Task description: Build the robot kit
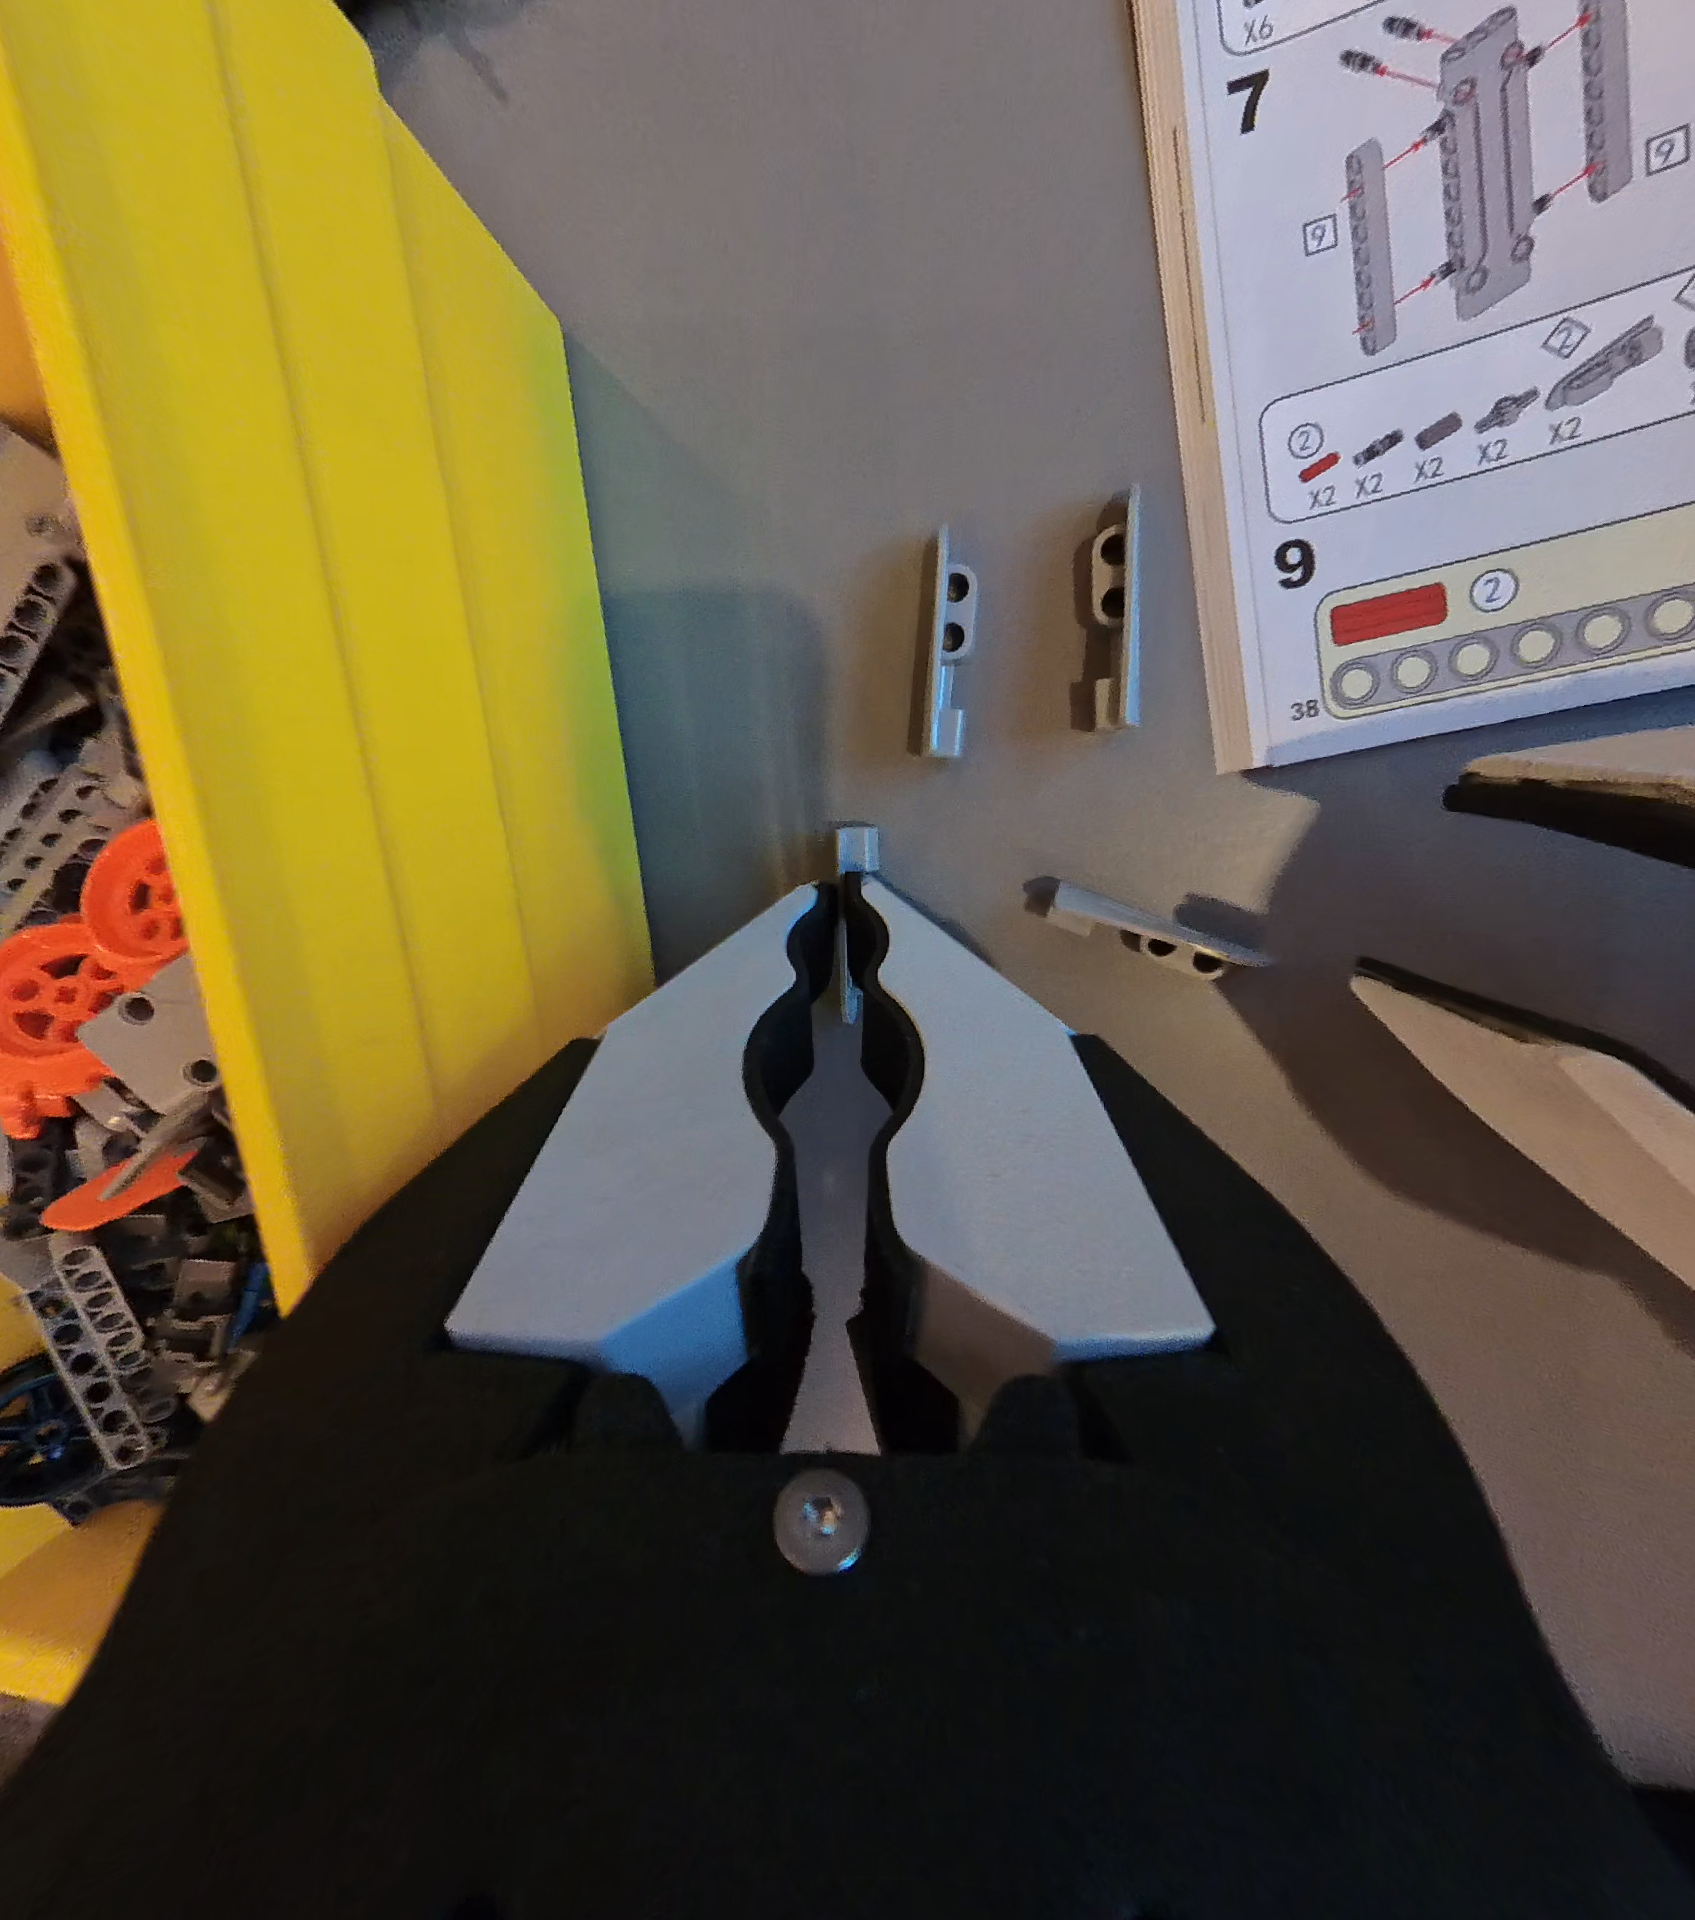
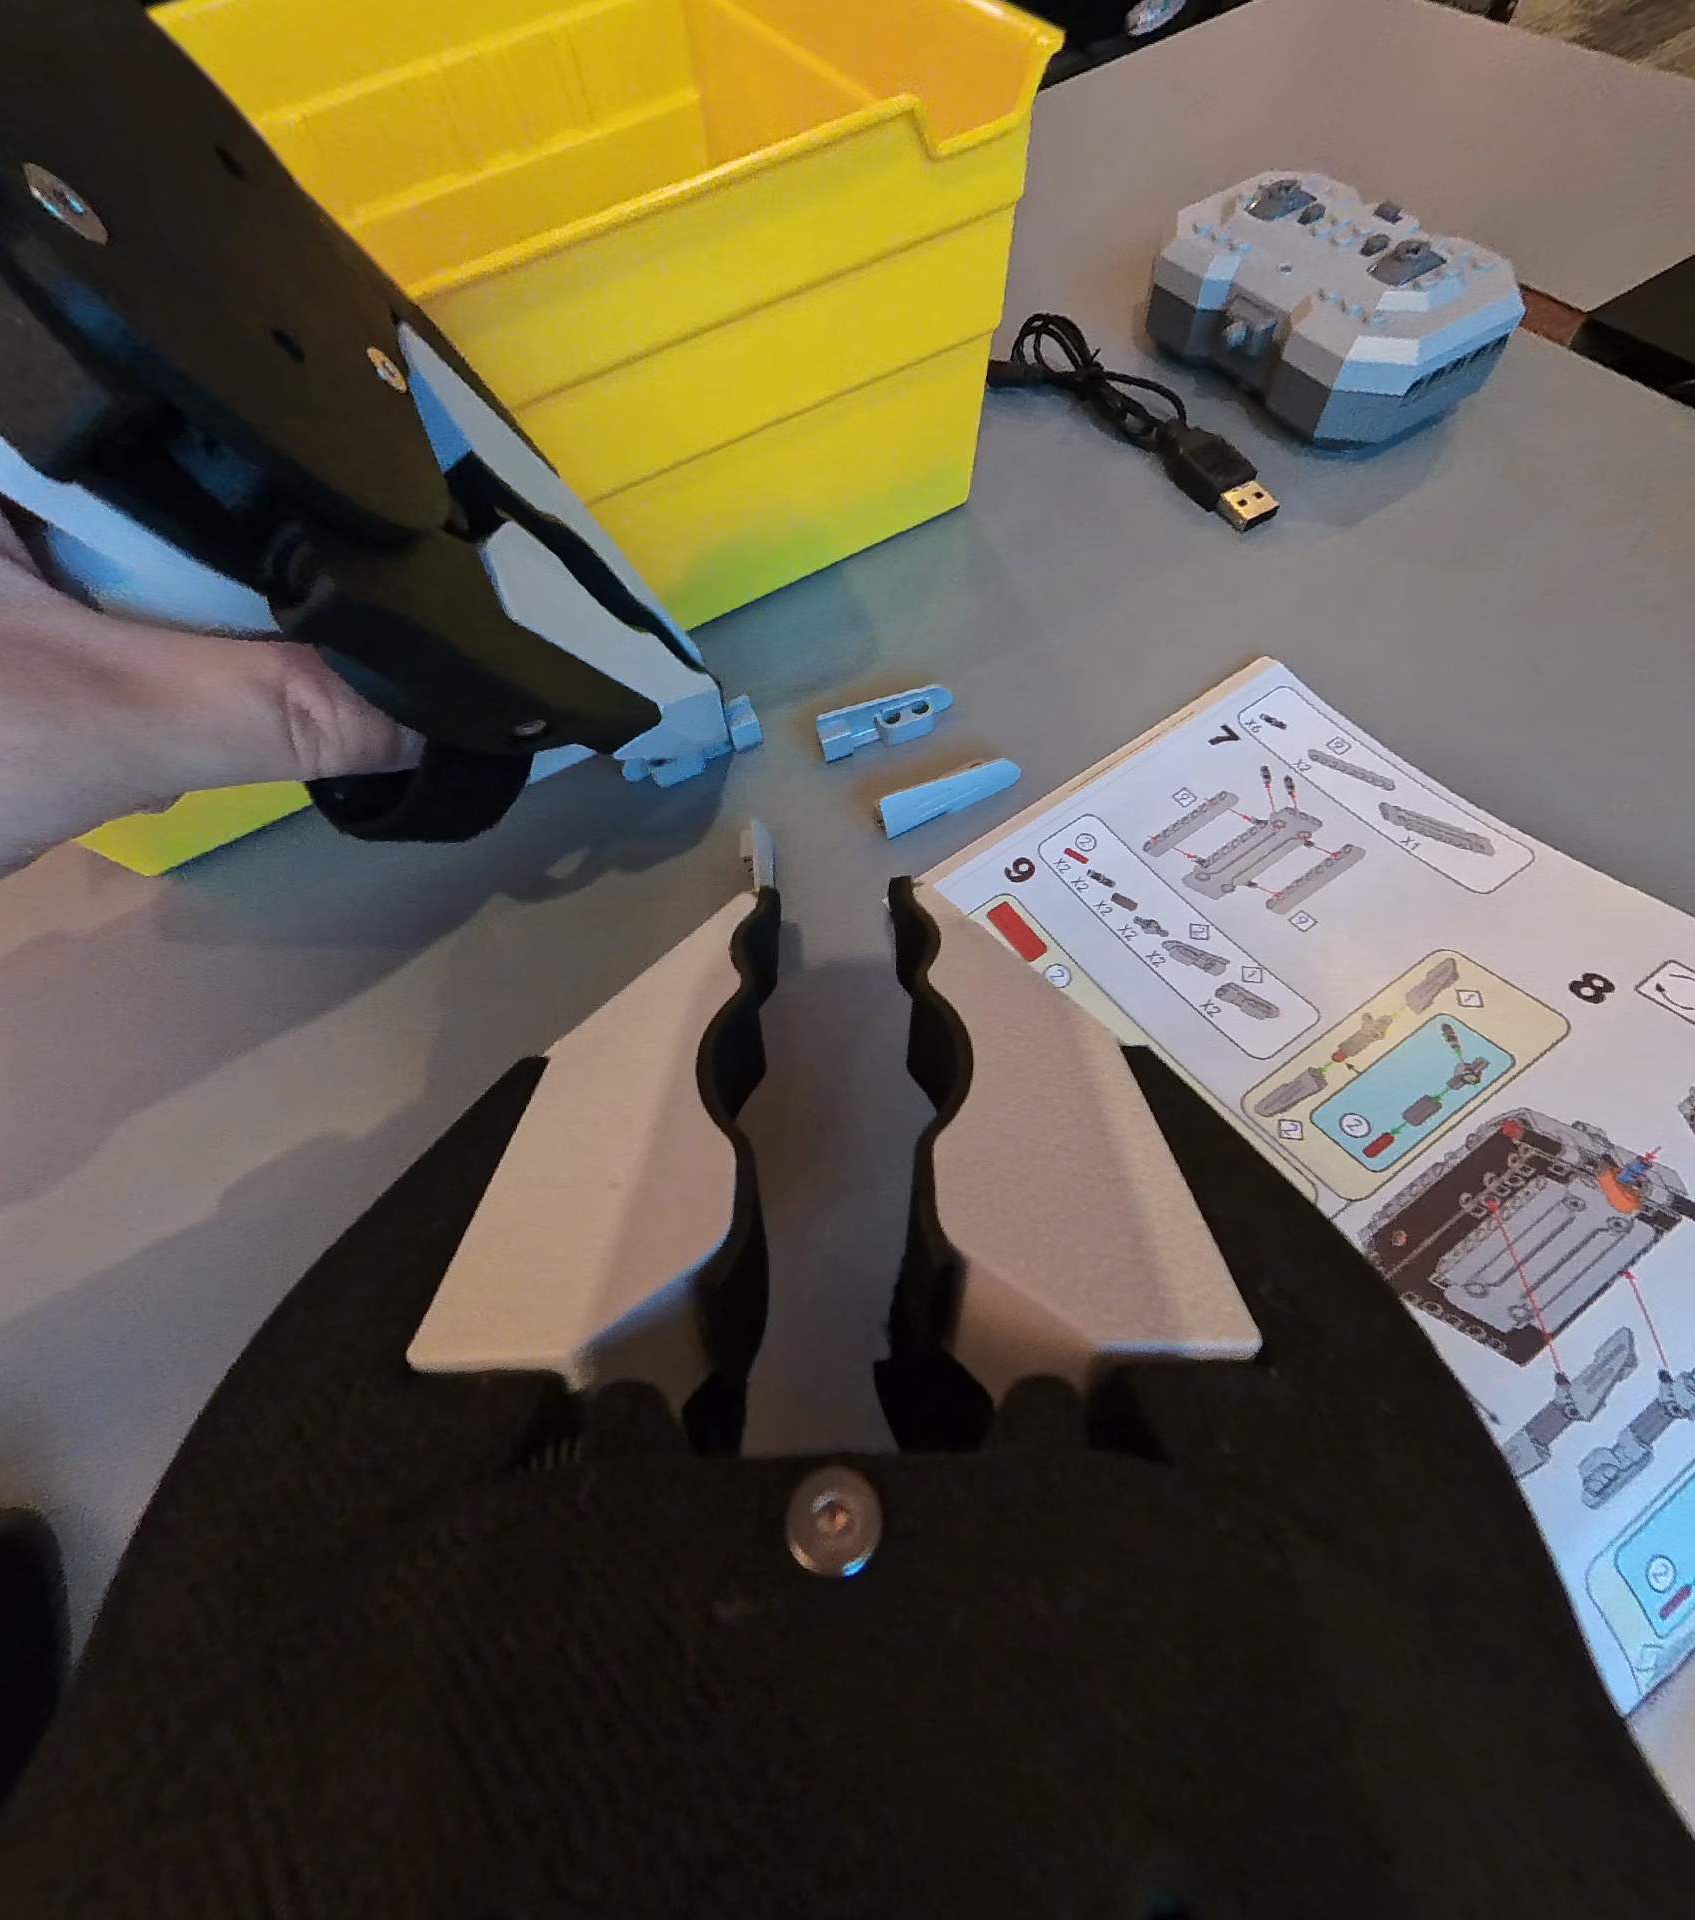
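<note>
My left gripper [image 1: 848, 896] is shut on a small grey panel piece [image 1: 856, 847], whose end sticks out past the tips low over the grey table. In the right wrist view the left gripper [image 2: 718, 717] holds that piece [image 2: 692, 761] next to the yellow bin. Two like grey pieces [image 1: 949, 644] [image 1: 1108, 613] lie just beyond it. My right gripper [image 2: 832, 902] is open and empty. Another grey piece [image 2: 758, 852] lies just past its left fingertip, and also shows in the left wrist view [image 1: 1149, 925].
A yellow bin [image 1: 386, 623] on the left holds several grey beams and orange wheels [image 1: 53, 997]. An open instruction booklet [image 2: 1394, 1039] lies to the right. A grey controller [image 2: 1331, 301] and a black USB cable [image 2: 1134, 416] lie farther back. A hand [image 2: 95, 707] holds the left gripper.
</note>
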Demonstrator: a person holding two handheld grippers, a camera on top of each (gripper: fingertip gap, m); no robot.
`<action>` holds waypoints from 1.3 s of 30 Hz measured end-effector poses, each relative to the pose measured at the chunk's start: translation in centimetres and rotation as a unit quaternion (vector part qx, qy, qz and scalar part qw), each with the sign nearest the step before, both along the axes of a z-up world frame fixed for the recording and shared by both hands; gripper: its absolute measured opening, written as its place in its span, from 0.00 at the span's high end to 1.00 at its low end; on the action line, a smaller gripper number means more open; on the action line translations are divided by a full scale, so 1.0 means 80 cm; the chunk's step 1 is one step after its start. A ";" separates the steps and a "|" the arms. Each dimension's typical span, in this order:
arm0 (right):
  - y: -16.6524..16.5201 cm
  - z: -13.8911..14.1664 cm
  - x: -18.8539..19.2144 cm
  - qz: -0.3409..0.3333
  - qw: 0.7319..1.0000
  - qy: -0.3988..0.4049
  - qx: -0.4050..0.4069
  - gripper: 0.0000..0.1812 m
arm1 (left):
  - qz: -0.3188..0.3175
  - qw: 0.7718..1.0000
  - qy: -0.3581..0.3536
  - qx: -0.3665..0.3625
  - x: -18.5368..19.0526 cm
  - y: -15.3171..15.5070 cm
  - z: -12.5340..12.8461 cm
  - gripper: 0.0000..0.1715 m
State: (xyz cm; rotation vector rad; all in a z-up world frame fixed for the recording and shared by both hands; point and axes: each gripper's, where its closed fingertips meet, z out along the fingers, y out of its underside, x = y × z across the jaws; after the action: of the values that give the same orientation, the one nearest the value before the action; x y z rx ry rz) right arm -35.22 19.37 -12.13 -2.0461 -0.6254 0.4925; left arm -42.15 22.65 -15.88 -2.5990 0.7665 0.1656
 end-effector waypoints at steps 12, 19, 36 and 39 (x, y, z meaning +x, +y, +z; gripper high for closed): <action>0.003 -0.006 -0.002 0.008 1.000 0.015 -0.020 0.88 | -0.009 1.000 -0.017 -0.001 0.011 -0.013 -0.002 0.97; -0.005 -0.018 -0.016 0.046 0.998 0.015 -0.038 0.89 | 0.007 0.996 -0.087 0.025 0.017 -0.046 0.045 0.89; -0.015 -0.046 -0.027 0.081 0.994 -0.045 -0.061 0.87 | 0.053 0.972 -0.177 0.148 -0.126 -0.126 0.134 0.94; -0.021 -0.046 -0.033 0.086 0.993 -0.040 -0.065 0.87 | 0.075 0.966 -0.192 0.153 -0.153 -0.123 0.129 0.94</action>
State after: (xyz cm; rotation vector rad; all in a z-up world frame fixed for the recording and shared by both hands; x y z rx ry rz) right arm -37.84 17.73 -15.78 -2.1545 -0.8429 0.5656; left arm -54.41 12.80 -5.56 -2.2909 0.3712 -0.1615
